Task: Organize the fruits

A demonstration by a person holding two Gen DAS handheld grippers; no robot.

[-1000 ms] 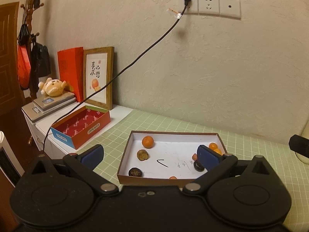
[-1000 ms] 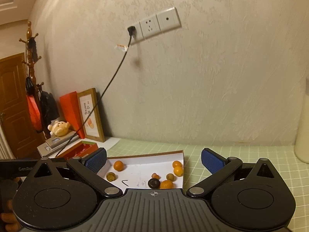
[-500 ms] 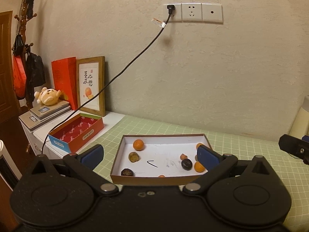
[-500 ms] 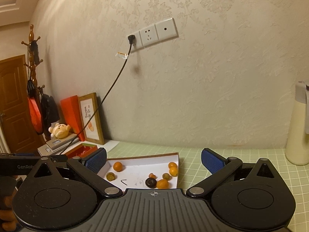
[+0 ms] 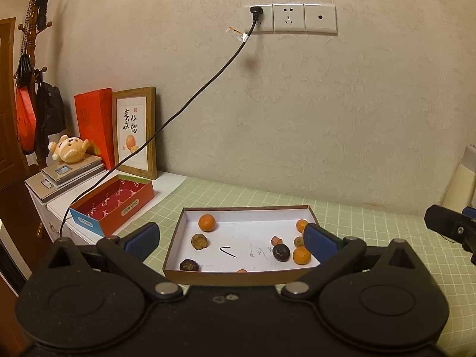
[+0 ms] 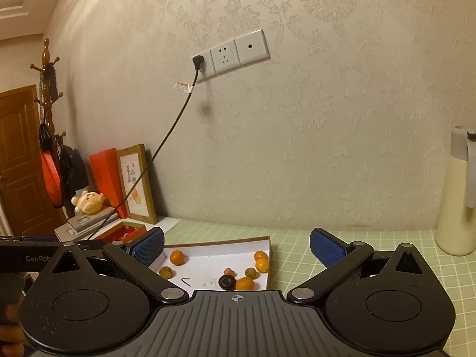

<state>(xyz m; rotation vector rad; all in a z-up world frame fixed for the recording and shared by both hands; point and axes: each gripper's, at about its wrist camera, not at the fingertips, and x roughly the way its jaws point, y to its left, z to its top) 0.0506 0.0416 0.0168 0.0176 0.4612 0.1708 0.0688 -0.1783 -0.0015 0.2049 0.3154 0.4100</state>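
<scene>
A shallow brown cardboard tray [image 5: 238,276] with a white floor lies on the green checked table. It holds several small fruits: an orange one [image 5: 206,222] at the back left, dark ones [image 5: 281,252] and other orange ones [image 5: 301,255] at the right. The tray also shows in the right wrist view [image 6: 269,263], with an orange fruit [image 6: 176,257] and a dark fruit [image 6: 227,281]. My left gripper [image 5: 230,238] is open and empty, above the tray's near side. My right gripper [image 6: 236,244] is open and empty, back from the tray.
An open red box [image 5: 114,205] lies left of the tray on a white cabinet, with a framed picture [image 5: 135,132], a red bag, books and a plush toy [image 5: 70,148]. A black cable [image 5: 178,113] hangs from the wall socket. A cream bottle [image 6: 456,196] stands far right.
Both grippers have drawn back and risen from the tray and swung right; the tray looks smaller and more centred, and the bottle has come into the right wrist view. Both stay open.
</scene>
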